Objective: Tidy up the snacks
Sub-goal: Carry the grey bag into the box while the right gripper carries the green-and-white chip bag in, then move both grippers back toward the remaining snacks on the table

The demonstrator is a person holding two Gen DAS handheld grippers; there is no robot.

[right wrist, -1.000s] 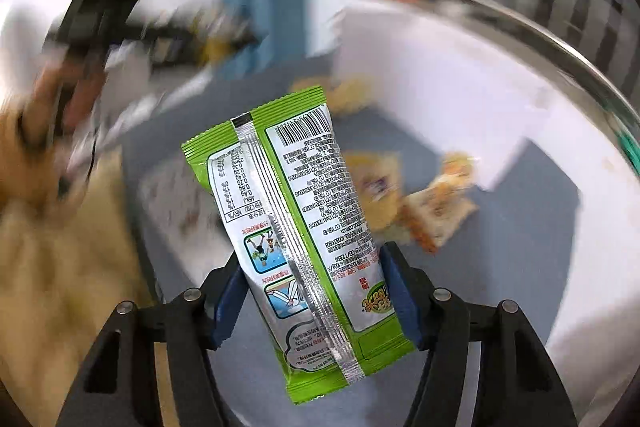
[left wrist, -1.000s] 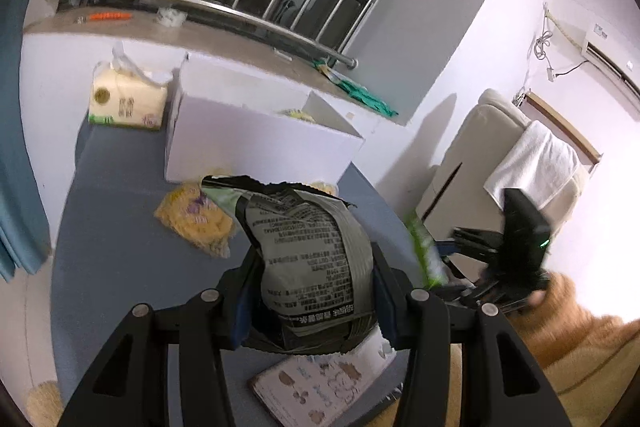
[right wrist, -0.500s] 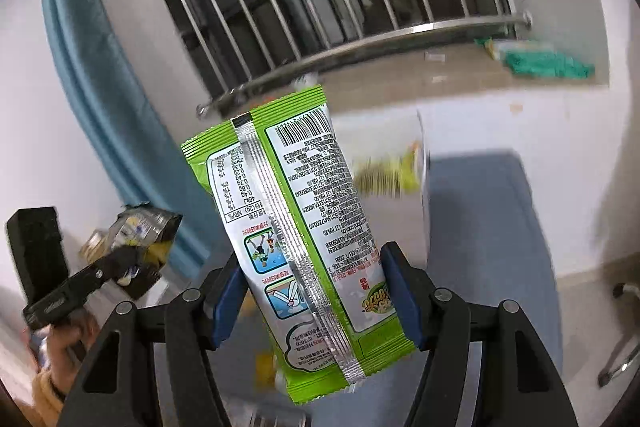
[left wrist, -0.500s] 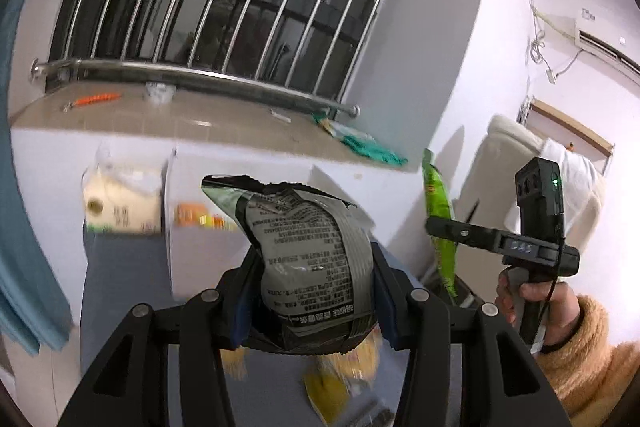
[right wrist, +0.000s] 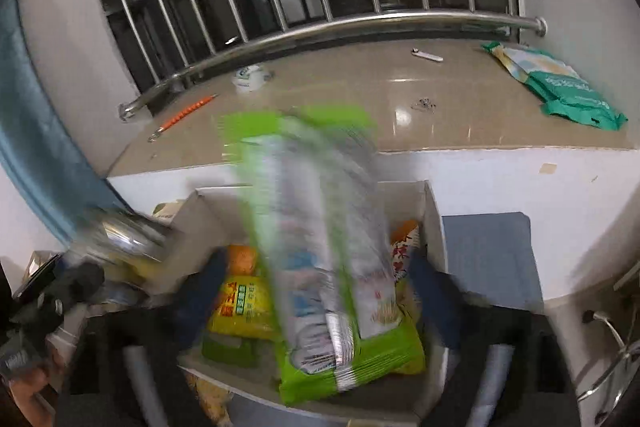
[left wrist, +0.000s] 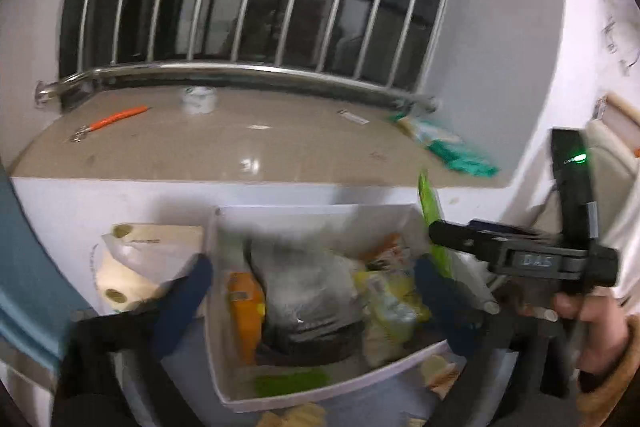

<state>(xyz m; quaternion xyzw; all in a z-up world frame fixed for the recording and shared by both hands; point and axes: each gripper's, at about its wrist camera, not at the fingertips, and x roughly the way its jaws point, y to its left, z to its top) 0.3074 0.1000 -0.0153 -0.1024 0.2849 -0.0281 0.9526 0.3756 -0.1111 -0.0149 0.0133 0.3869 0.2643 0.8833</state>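
Both packets have left the jaws since the earlier frame – each gripper's jaws have just been opening and now stand wide, released. Green snack packet (right wrist: 340,287) drops blurred between the right gripper (right wrist: 316,291) jaws, long axis near upright, top tilted away toward the windowsill, bottom end over the white box (right wrist: 434,223). Grey crinkled foil bag (left wrist: 308,291) lies inside the white box, lengthwise front to back, between the left gripper (left wrist: 312,291) jaws, among glossy yellow and orange packets
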